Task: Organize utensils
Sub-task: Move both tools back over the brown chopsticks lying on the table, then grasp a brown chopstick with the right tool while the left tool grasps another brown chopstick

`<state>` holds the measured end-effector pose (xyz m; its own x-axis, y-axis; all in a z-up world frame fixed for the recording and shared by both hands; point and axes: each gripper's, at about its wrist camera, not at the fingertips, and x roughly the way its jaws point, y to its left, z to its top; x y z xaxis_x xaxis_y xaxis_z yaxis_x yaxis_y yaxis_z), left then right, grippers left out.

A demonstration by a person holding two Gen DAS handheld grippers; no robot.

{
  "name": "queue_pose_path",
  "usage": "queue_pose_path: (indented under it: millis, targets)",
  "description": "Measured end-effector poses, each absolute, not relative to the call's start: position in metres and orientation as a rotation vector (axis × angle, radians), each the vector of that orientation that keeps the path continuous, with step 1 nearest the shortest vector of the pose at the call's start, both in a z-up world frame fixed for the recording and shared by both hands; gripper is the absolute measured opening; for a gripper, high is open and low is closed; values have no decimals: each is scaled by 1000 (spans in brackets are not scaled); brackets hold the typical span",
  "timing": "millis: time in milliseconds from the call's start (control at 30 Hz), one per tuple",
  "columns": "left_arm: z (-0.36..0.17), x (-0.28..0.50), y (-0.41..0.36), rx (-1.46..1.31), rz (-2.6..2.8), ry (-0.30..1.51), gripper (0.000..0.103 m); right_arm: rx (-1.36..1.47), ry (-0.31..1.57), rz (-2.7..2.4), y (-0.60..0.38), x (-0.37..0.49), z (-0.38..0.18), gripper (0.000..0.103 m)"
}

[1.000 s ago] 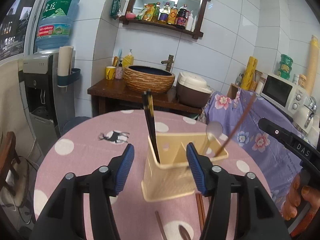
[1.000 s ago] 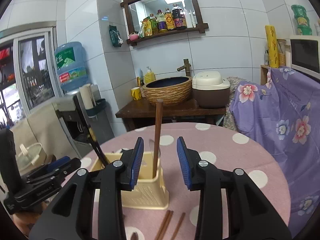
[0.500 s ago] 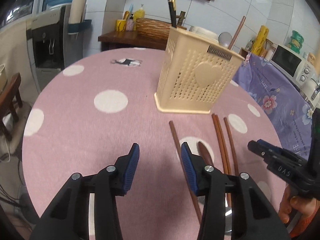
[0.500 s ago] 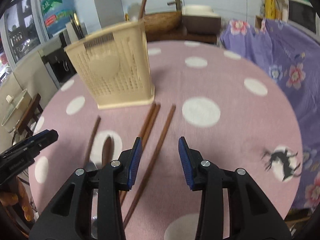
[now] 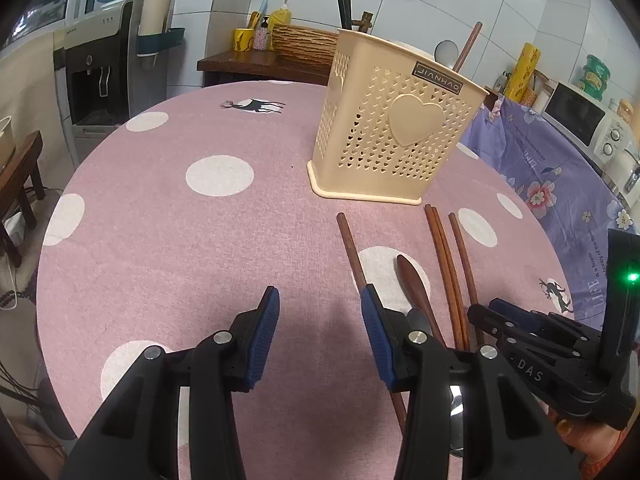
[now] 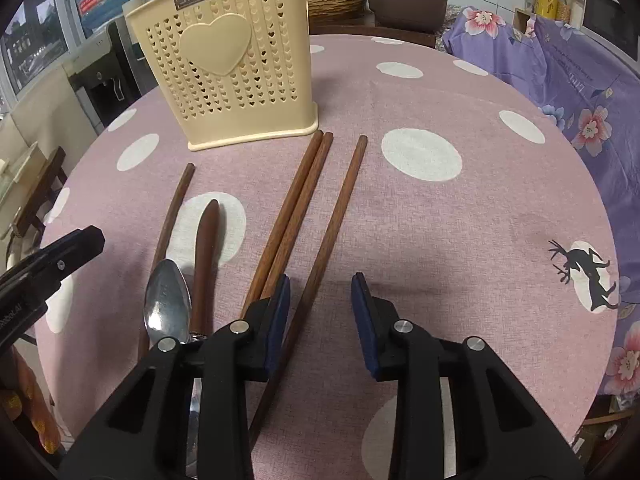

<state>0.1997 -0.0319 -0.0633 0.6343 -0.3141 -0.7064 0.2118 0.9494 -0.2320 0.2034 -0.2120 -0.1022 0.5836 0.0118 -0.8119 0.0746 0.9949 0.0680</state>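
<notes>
With both tongs gaping empty, straddle the lone brown wooden chopstick (image 6: 334, 216) squarely, pinch mid-shaft, then lift toward the cream perforated plastic holder (image 6: 224, 64).

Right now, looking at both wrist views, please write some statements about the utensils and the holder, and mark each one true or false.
1. The beige utensil holder stands upright on the table. True.
2. Four wooden chopsticks lie on the tablecloth. True.
3. The metal spoon is inside the holder. False: it lies on the cloth, beside the wooden spoon.
4. The right gripper is shut on a chopstick. False: its jaws stand apart, one chopstick between them, ungripped.
5. The left gripper holds nothing. True.
</notes>
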Motion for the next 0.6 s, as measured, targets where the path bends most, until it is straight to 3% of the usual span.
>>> queue_pose_path:
  millis: [233, 600]
  targets:
    - [-64, 199, -31, -128, -299, 834, 43, 32, 961, -37, -214, 201, -102, 13]
    - [-65, 202, -30, -130, -301, 844, 43, 82, 1000, 44, -255, 198, -100, 8]
